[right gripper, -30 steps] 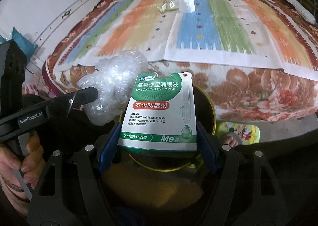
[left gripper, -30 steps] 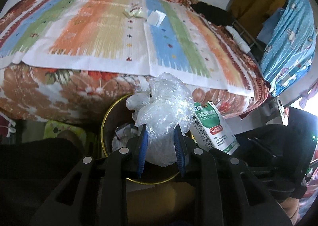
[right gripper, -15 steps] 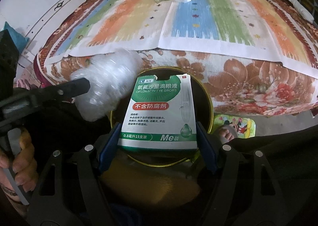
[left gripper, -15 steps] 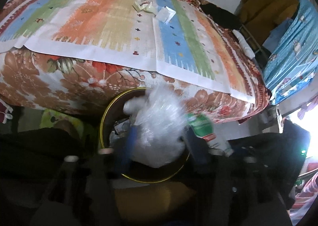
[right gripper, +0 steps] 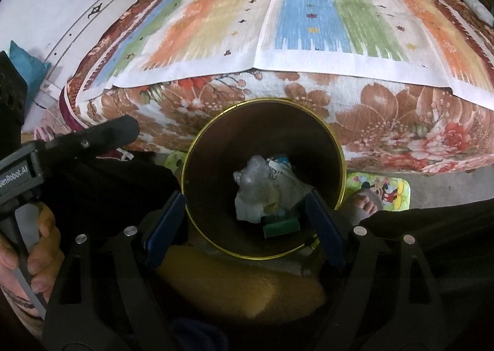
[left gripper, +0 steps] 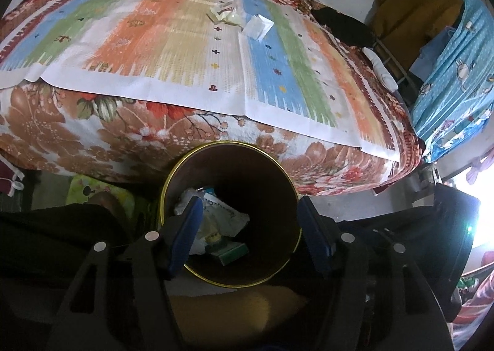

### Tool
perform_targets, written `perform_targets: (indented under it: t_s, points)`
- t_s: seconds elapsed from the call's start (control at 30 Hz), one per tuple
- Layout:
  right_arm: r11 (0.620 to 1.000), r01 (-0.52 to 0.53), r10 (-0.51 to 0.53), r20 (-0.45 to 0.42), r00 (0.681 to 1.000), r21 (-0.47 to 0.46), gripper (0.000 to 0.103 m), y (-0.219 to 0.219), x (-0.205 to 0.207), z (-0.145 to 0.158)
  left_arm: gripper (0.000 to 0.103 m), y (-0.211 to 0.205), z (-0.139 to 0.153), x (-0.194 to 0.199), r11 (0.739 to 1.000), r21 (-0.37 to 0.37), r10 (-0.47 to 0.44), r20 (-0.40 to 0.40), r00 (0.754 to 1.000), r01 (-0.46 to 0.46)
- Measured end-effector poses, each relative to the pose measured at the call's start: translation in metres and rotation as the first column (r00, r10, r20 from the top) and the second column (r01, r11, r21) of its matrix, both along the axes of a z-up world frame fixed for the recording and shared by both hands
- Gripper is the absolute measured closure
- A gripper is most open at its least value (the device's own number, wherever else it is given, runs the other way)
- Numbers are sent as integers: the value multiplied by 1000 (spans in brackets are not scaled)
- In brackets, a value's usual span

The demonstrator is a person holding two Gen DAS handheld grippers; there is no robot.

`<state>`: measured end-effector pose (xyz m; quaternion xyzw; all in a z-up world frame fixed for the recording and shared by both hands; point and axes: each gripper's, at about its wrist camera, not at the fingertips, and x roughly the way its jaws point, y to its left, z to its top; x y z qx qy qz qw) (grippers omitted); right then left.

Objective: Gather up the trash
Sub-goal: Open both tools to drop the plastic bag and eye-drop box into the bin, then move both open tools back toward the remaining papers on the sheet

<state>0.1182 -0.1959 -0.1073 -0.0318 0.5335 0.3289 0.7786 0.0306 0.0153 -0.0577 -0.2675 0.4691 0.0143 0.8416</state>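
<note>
A dark round bin with a gold rim (left gripper: 228, 142) stands on the floor against the bed. My left gripper (left gripper: 250, 235) hangs open over its mouth, with nothing between the blue pads. Inside lie the crumpled clear plastic bag (right gripper: 253, 193) and the green eye-drops box (right gripper: 281, 227), also seen as the box (left gripper: 230, 253) in the left wrist view. My right gripper (right gripper: 244, 227) is over the same bin (right gripper: 265, 99), its jaws opening and empty. On the bed's striped mat lie a crumpled yellowish wrapper (left gripper: 222, 12) and a small white packet (left gripper: 256, 26).
A finger of the left gripper (right gripper: 102, 136) and the hand holding it (right gripper: 40, 246) sit at the left of the right wrist view. A bare foot (right gripper: 367, 202) rests on a cartoon mat (right gripper: 386, 190) beside the bin. Blue patterned cloth (left gripper: 454, 73) hangs at the right.
The left gripper opened and the plastic bag fell into the bin. The right gripper let go of the eye-drops box, which now lies in the bin too.
</note>
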Motion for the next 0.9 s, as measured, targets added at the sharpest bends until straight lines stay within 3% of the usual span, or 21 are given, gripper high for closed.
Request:
perform_targets:
  t_s: [0.17, 0.47, 0.63, 0.77, 0.9]
  points:
    - [1000, 1, -1, 8, 1000, 24, 25, 2, 7, 7, 38, 2, 3, 3, 1000, 19, -2, -5, 1000, 2]
    - [1000, 11, -12, 113, 993, 13, 19, 10, 33, 31, 24, 17, 28, 21, 994, 113, 0, 10, 1000, -1]
    - [999, 29, -32, 151, 988, 20, 15, 14, 55, 42, 13, 10, 51, 37, 950, 312, -40, 50, 998, 22]
    - [998, 61, -63, 165, 984, 15, 12, 15, 75, 46, 11, 18, 53, 53, 954, 299, -50, 35, 998, 38]
    - [996, 81, -86, 172, 981, 34, 10, 16, 95, 52, 6, 22, 54, 72, 931, 363, -45, 31, 999, 31]
